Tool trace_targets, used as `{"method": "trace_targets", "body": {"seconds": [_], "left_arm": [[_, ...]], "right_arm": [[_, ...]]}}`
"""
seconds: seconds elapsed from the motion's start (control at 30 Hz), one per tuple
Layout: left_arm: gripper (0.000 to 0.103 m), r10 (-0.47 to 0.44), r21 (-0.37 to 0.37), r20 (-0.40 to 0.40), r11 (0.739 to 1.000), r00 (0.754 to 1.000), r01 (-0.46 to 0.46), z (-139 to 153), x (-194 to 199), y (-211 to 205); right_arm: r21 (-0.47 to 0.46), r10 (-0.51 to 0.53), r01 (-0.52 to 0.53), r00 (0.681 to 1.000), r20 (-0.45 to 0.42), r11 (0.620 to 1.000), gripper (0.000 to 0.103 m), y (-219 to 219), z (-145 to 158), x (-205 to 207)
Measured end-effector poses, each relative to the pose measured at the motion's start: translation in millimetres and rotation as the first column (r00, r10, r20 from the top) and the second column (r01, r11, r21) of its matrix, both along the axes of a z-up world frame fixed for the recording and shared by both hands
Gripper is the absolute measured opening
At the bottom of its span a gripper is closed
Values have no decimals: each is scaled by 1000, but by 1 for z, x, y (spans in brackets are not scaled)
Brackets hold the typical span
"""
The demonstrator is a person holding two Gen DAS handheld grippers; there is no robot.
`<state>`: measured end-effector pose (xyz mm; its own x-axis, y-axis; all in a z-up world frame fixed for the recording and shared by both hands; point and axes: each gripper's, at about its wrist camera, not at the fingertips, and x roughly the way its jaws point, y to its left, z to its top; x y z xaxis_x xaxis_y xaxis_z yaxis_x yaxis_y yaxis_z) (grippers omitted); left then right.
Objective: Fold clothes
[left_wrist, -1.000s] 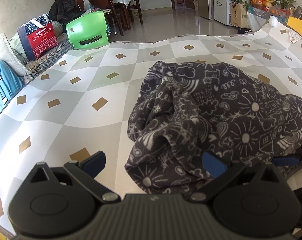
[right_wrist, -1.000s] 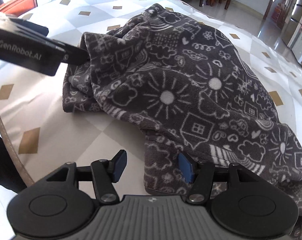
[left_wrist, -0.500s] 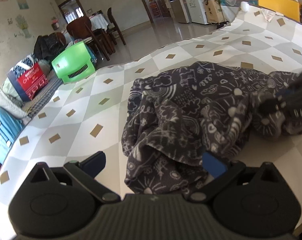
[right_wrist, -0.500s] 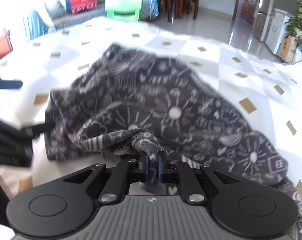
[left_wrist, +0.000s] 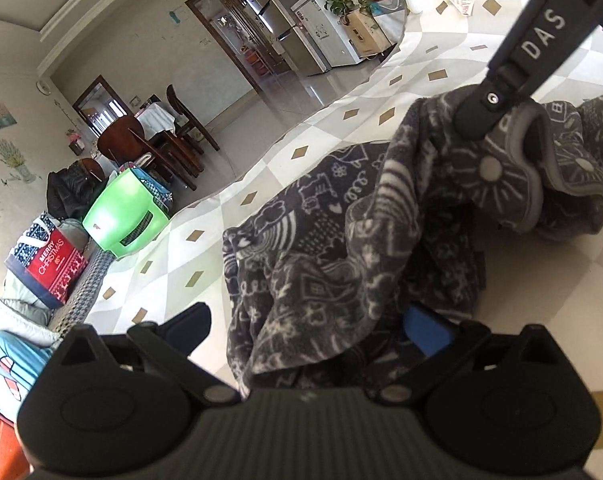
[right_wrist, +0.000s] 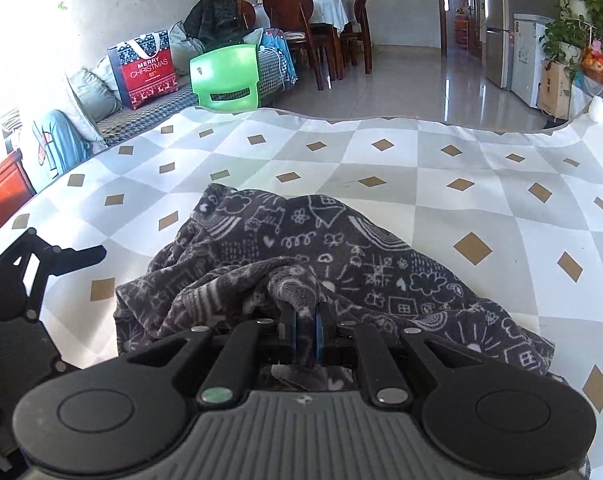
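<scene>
A dark grey fleece garment with white doodles lies crumpled on the table. My right gripper is shut on a bunched fold of it and holds that fold a little above the table. In the left wrist view the right gripper comes in from the upper right, and a hemmed edge of the garment hangs from it. My left gripper is open and tilted, low over the near end of the cloth. Fabric drapes between its fingers, but the pads do not press on it. One of its fingers shows at the left of the right wrist view.
The table wears a grey and white checked cloth with gold diamonds. Beyond its far edge are a green plastic chair, a red Christmas bag, a sofa with cushions and a dining set. A fridge and plants stand at the right.
The right gripper went from open to shut on a fold of the garment and lifted it. The left gripper rolled and moved in over the cloth, still open.
</scene>
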<state>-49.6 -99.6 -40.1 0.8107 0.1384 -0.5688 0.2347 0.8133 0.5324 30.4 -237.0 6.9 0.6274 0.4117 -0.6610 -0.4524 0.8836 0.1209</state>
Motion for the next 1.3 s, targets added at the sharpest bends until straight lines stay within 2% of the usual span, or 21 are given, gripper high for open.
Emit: {"method": "trace_targets", "body": {"seconds": [0.07,0.23,0.3,0.37,0.43,0.5,0.53,0.6,0.63,0.73,0.83,0.9,0.97,1.07,1.2,1.3], "left_arm": [[103,-19,-29,-10,999,1000,19,1,5,2],[102,-24,-14,-17,1000,1000,24,-4,21,1],[90,-39,-20,3,999,999,39,-5,23,2],[86,-46,-10,30,999,998,46,-6,26,0],[78,-58,-12,6,998,998,58,-7,31,-2],[59,-64,-33,-15,997,998,64,-7,36,-4],[53,-72,-46,-24,996,997,71,-7,39,-4],[16,-102,-85,-63,992,993,97,-4,44,-4],[11,-109,-90,-68,991,992,103,-3,46,-4],[7,-123,-105,-72,988,990,115,3,53,-4],[7,-66,-162,-37,985,997,59,18,64,6],[7,-21,-210,-23,978,1000,16,31,74,15],[7,-9,-225,-18,974,1000,5,41,81,20],[7,8,-227,-3,974,1000,-9,50,92,25],[7,49,-297,-3,954,999,-48,68,103,33],[7,52,-341,12,939,999,-45,85,105,37]], "right_arm": [[9,-4,4,1000,-3,1000,8,-2,1,1],[11,-5,5,1000,-6,1000,8,-2,2,2],[12,-6,6,1000,-9,1000,8,-2,1,2],[10,-6,6,1000,-10,1000,8,-2,1,3],[12,-7,7,1000,-12,1000,8,-2,1,3],[16,-9,9,1000,-15,1000,8,-3,1,4],[18,-10,10,1000,-14,1000,8,-3,2,5],[21,-12,12,1000,-13,1000,8,-4,3,5],[24,-12,13,1000,-14,1000,8,-5,3,6],[33,-22,22,1000,-15,999,9,-8,4,7],[56,-37,38,999,-28,998,11,-15,6,9],[68,-36,38,999,-27,997,17,-18,9,8],[68,-10,11,1000,-5,998,30,-20,13,4],[66,29,-30,999,16,997,42,-23,19,-2],[51,71,-70,997,-19,996,51,-27,15,-6],[3,96,-96,995,-37,995,57,-25,4,-9]]}}
